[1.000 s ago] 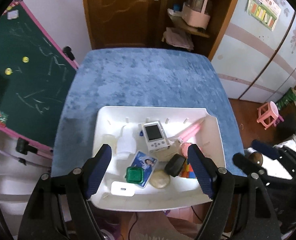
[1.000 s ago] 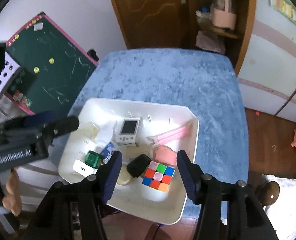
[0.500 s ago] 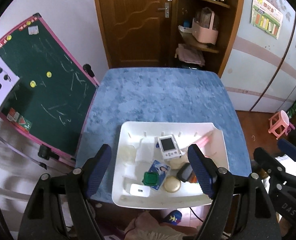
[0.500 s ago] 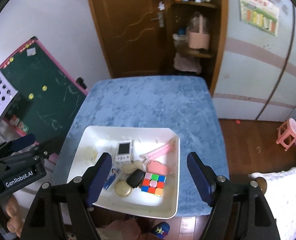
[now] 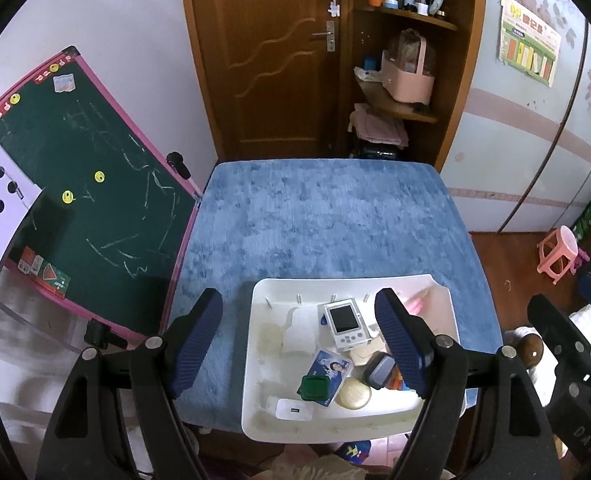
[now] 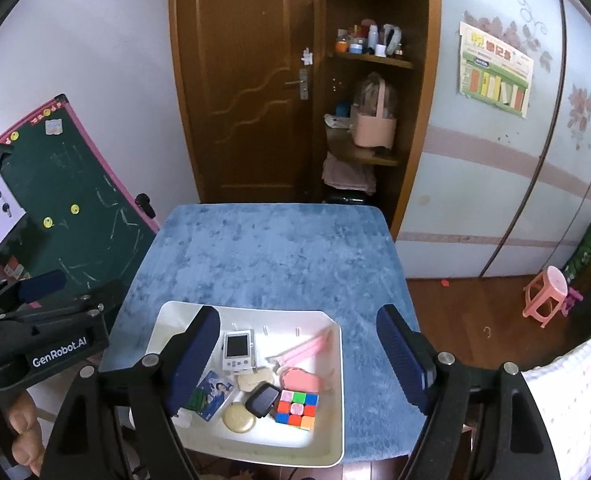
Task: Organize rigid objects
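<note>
A white tray [image 5: 269,376] [image 6: 329,432] sits at the near edge of the blue table. It holds a colourful puzzle cube [image 6: 297,408], a white handheld device with a screen [image 5: 345,324] [image 6: 237,350], a black box [image 5: 379,369], a round beige disc [image 5: 353,393], a picture card [image 5: 329,366], a green square lid [image 5: 314,386], a white charger [image 5: 293,409] and pink pieces [image 6: 303,348]. My left gripper [image 5: 297,300] hangs open well above the tray. The jaws of my right gripper [image 6: 298,316] are opening, and nothing is between them.
The blue cloth-covered table [image 5: 327,220] has bare room behind the tray. A green chalkboard with a pink frame [image 5: 87,184] leans at its left side. A wooden door [image 5: 271,60] and corner shelves stand behind. A pink stool [image 6: 545,296] is on the floor at right.
Both grippers rose away from the tray, so it looks smaller and lower. The right jaws spread wider, and the puzzle cube that lay between them stays in the tray.
</note>
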`<state>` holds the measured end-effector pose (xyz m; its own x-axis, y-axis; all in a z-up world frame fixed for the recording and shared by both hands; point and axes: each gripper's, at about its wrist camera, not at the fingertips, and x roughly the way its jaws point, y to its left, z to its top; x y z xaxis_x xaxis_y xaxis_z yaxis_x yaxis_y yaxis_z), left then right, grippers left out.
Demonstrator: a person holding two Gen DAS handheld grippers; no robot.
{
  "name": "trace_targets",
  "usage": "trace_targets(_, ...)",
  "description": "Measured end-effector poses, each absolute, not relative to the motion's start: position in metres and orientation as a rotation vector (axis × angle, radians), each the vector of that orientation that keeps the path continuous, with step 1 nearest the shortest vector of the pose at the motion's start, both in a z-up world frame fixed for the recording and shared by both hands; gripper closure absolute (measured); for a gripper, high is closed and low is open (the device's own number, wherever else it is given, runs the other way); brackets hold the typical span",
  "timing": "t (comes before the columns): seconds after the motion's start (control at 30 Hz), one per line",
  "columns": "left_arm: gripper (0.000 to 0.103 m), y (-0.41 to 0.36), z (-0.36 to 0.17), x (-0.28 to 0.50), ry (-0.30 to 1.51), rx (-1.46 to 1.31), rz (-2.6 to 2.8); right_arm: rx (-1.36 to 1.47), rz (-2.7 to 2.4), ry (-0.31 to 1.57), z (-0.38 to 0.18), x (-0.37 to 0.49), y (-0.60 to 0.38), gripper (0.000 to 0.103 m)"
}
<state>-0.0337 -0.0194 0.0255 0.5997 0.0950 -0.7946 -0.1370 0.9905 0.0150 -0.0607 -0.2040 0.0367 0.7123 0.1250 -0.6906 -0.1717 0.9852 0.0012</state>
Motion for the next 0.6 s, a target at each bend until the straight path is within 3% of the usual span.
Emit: trace_targets(0.6,0.022,-0.016,0.017,-0.022,0.946,-0.05,0.107,-0.031,0.148,0.846,0.021,-0.038,-0.198,0.022)
